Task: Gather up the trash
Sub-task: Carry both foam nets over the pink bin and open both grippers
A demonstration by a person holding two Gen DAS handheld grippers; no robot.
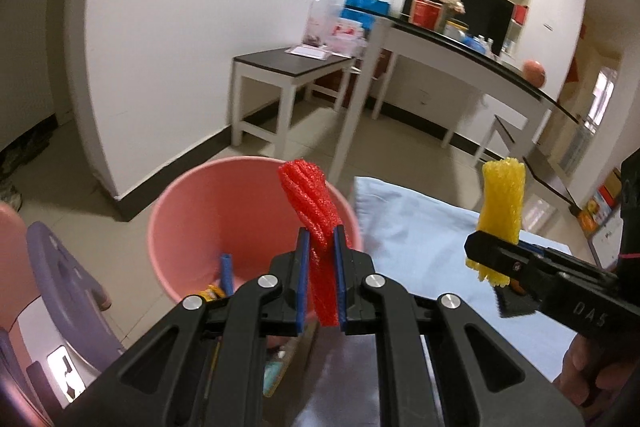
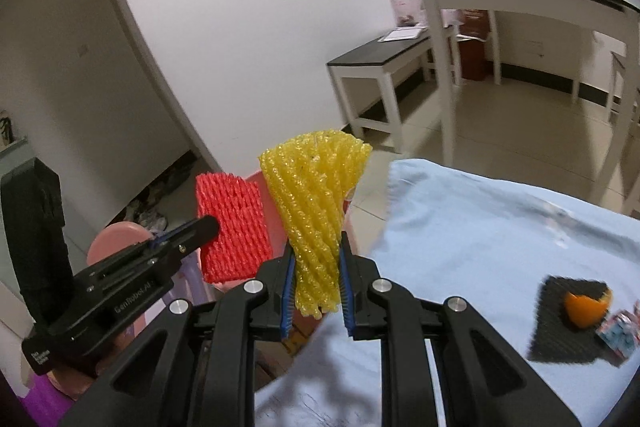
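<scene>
The left hand-held gripper [image 1: 322,247] is clamped on a red foam net sleeve [image 1: 310,203], its blue pads pinching the lower part of the twisted roll so that the top stands up above the jaws. In the left wrist view that sleeve hangs in front of a pink bin [image 1: 192,211] on the tiled floor, over the bin's right-hand rim; inside the bin lie a blue stick-like piece [image 1: 227,273] and some yellow wrapper scrap, too small to make out further. The right hand-held gripper [image 2: 316,267] is clamped in the same way on a yellow foam net sleeve [image 2: 316,195], which fans out wide above the jaws and is squeezed narrow between them. Both sleeves are held in the air, near each other, the red one to the left of the yellow one. Below and to the right is a counter covered with a pale blue cloth [image 2: 480,227]. On that cloth, in the right wrist view, lies a black mesh mat [image 2: 560,335] with a piece of orange peel [image 2: 586,309] on it, and a small patterned wrapper [image 2: 618,331] touches the mat's right edge. A purple stool-like object [image 1: 68,287] stands on the floor just left of the bin. Farther back are white-framed tables with dark tops against the wall.
</scene>
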